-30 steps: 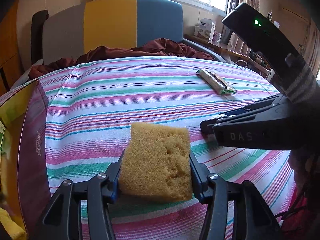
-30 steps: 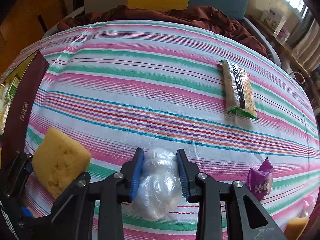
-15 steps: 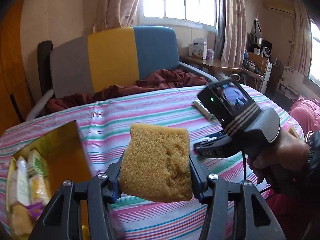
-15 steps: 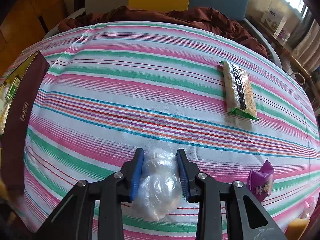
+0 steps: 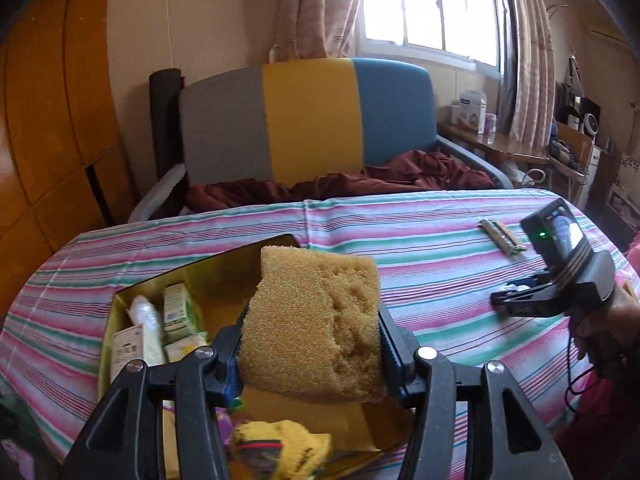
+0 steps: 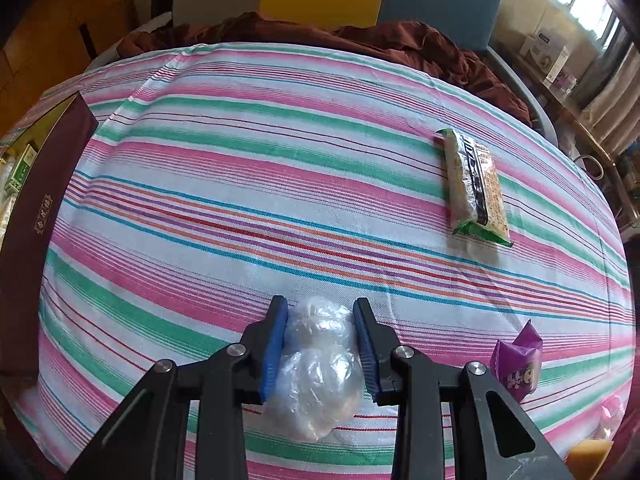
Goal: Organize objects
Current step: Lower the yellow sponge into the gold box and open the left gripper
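Beyond the table's striped cloth (image 6: 280,128) we see a sofa (image 5: 308,112) with a back in grey, yellow and blue panels, and a dark red blanket (image 5: 360,180) lies crumpled on its seat. Behind it we find a bright window (image 5: 428,4) flanked by patterned curtains (image 5: 308,4), with a wooden wardrobe (image 5: 52,100) along the wall on the left. To the right we make out a wooden side table (image 5: 500,146) bearing a white box (image 5: 472,110).

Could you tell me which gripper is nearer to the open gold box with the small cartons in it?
Left. The left gripper, holding the yellow sponge, hangs right over the gold box; the right gripper sits well off to the side, over the striped cloth.
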A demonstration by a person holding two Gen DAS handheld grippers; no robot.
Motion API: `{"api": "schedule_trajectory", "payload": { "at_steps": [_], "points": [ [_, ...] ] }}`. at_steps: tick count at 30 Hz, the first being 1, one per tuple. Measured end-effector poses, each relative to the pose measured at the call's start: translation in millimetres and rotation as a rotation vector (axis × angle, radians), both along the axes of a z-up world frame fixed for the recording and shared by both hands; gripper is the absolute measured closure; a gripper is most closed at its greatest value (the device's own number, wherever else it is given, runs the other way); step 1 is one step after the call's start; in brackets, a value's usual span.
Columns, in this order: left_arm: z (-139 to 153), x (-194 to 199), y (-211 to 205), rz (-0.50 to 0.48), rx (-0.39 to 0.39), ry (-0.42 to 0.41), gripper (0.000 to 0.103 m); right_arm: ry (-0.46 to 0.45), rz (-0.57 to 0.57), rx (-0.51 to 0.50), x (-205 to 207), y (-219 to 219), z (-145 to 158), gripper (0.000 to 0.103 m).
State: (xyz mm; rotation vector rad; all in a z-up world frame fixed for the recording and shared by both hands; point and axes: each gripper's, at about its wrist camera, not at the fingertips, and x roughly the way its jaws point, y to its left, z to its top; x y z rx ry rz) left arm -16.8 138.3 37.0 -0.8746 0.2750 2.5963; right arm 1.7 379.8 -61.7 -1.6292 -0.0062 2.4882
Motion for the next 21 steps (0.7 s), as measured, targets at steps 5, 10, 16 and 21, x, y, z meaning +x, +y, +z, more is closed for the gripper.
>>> {"api": "schedule_trajectory", "payload": {
  "at_steps": [5, 10, 16, 21],
  "points": [
    [-9, -13, -16, 0.026, -0.011, -0.032, 0.048, 0.0, -0.001, 0.001, -1, 2, -1, 0.069],
    [-20, -28, -24, 0.041, -0.019, -0.065, 0.048, 0.001, 0.003, 0.017, 1, -3, -1, 0.068],
    [-37, -51, -26, 0.048, -0.036, -0.129, 0.048, -0.001, 0.01, 0.033, 2, -5, -1, 0.068],
    [-57, -83, -26, 0.039, -0.007, -0.248, 0.048, -0.003, 0.013, 0.033, 0, -2, -1, 0.068]
  ]
}}
